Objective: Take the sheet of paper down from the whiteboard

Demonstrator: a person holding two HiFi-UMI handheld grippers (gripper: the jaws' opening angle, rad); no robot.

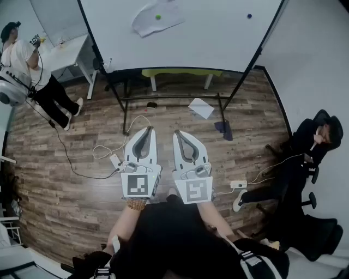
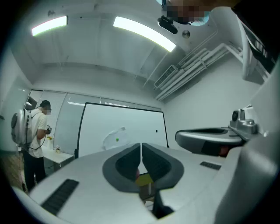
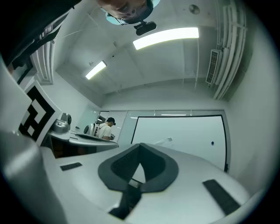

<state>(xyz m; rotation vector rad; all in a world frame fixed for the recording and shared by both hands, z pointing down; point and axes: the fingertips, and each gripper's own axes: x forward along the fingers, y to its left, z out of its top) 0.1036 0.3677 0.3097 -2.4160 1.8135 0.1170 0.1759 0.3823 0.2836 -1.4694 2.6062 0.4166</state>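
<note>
A white sheet of paper (image 1: 157, 19) hangs crookedly on the whiteboard (image 1: 212, 38), pinned by a green magnet (image 1: 158, 17). It shows small and far off in the left gripper view as the paper (image 2: 114, 138) and in the right gripper view as the paper (image 3: 164, 141). My left gripper (image 1: 147, 131) and right gripper (image 1: 179, 134) are held side by side in front of me, well short of the board, pointing toward it. Both are shut with nothing between the jaws, as the left gripper (image 2: 141, 145) and the right gripper (image 3: 140, 145) show in their own views.
A blue magnet (image 1: 249, 16) sits at the board's right. Under the board are its black stand legs (image 1: 128, 109), a loose sheet (image 1: 202, 107) on the wooden floor, cables and a power strip (image 1: 238, 184). One person (image 1: 32, 71) stands at the left by a white table (image 1: 68, 52); another person (image 1: 313, 144) sits at the right.
</note>
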